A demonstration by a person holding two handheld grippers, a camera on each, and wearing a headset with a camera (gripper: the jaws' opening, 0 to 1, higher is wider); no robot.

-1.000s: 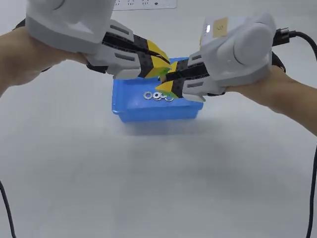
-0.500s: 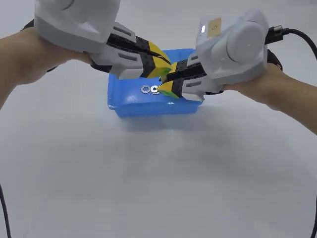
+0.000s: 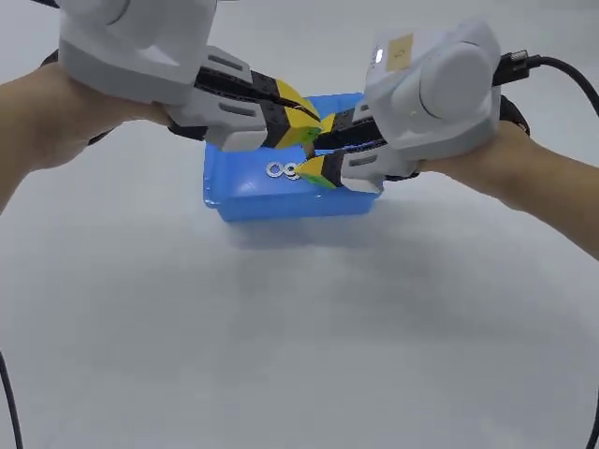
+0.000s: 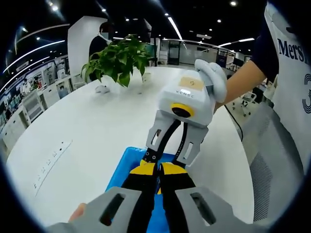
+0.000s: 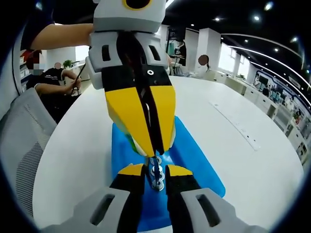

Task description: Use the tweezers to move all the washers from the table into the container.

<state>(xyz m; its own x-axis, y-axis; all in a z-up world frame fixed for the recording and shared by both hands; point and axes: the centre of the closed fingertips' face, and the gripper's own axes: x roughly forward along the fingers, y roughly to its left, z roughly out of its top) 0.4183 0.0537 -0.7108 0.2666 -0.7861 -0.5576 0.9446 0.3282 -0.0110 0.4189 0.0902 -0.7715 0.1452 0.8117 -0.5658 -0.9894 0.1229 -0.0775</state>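
A blue container (image 3: 281, 204) sits on the white table with several steel washers (image 3: 278, 170) lying in it. My left gripper (image 3: 312, 126) comes in from the left above the container, jaws pressed together. In the right gripper view a thin grey tweezer tip (image 5: 153, 159) pokes out below the left gripper (image 5: 151, 148), just over the washers (image 5: 157, 178). My right gripper (image 3: 318, 150) faces it from the right. The right gripper (image 5: 156, 171) has its jaws slightly apart, with the washers showing in the gap. In the left gripper view the left gripper (image 4: 158, 170) hangs over the container (image 4: 124, 167).
The white table (image 3: 299, 337) spreads wide in front of the container. A black cable (image 3: 562, 70) trails from the right gripper. Far off stand a potted plant (image 4: 116, 60) and a power strip (image 4: 51, 162) on the table.
Both grippers stay over the container with tips nearly touching. The right gripper has dipped slightly toward the washers. The head camera has shifted a little.
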